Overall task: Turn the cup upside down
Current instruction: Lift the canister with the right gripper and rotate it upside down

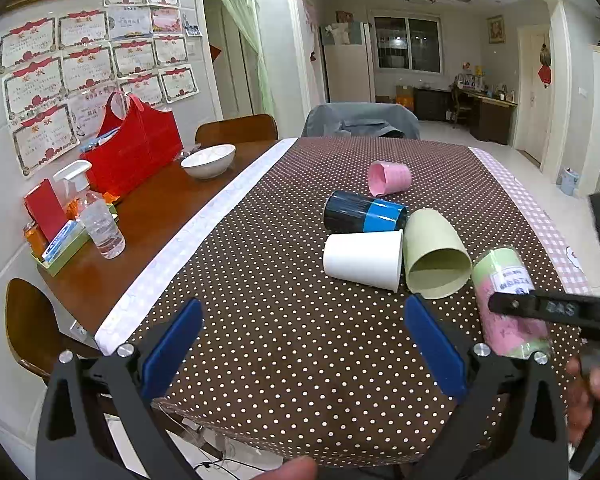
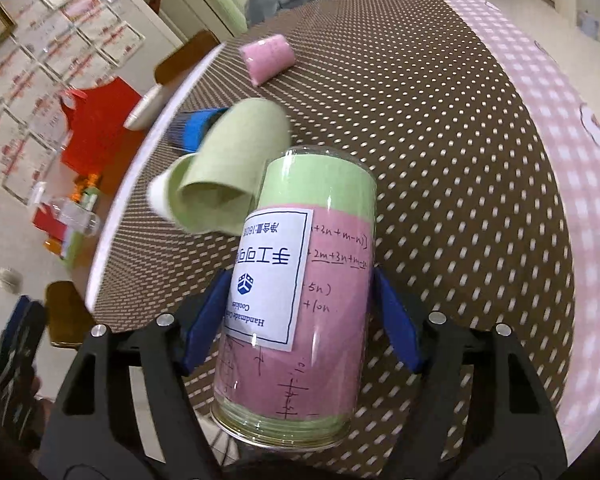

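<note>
Several cups lie on their sides on the brown dotted tablecloth (image 1: 260, 280): a pink cup (image 1: 389, 178), a black-and-blue cup (image 1: 364, 212), a white cup (image 1: 362, 259) and a green cup (image 1: 434, 256). My right gripper (image 2: 300, 312) is shut on a clear cup lined with pink and green paper and a white label (image 2: 296, 292), holding it tilted above the cloth; this cup also shows at the right of the left wrist view (image 1: 508, 300). My left gripper (image 1: 304, 344) is open and empty over the cloth, in front of the white cup.
On the bare wood at left stand a white bowl (image 1: 208, 160), a red bag (image 1: 136, 152), a spray bottle (image 1: 96, 216) and a tray of small items (image 1: 56, 244). Chairs (image 1: 236, 128) stand around the table. The cloth's right edge (image 1: 540, 232) is pink checked.
</note>
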{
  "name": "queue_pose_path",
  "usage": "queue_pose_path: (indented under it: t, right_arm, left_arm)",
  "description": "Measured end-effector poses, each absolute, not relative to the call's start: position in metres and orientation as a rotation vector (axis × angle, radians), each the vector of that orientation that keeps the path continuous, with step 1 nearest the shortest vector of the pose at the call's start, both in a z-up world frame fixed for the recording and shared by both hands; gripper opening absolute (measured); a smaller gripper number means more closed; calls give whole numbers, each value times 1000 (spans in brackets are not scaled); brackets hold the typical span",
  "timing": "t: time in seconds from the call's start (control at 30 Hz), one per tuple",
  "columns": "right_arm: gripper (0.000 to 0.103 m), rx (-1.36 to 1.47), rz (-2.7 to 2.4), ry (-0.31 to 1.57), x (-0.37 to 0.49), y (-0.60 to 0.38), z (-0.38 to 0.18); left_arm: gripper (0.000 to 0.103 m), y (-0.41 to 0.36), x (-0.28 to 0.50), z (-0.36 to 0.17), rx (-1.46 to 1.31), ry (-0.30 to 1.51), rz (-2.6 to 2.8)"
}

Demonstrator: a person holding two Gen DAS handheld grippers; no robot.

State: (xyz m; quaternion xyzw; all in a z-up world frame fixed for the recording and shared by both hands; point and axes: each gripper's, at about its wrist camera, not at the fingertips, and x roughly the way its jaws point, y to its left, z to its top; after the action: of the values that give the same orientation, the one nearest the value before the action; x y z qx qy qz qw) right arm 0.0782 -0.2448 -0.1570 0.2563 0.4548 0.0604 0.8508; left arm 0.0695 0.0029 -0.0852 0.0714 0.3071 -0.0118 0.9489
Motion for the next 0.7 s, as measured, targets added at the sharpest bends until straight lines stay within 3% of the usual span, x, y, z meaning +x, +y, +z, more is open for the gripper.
queue_pose_path:
  t: [0.23, 0.57, 0.7]
  right_arm:
    - [71, 469, 219, 918, 69, -192, -141]
    - [73, 426, 232, 1024, 89, -168, -177]
    - [93, 459, 237, 977, 78, -182, -166]
  left_arm:
    - [99, 10, 68, -85, 147, 627, -7]
    - [99, 14, 71, -91, 147, 656, 4]
    - [99, 9, 70, -93, 156, 667, -5]
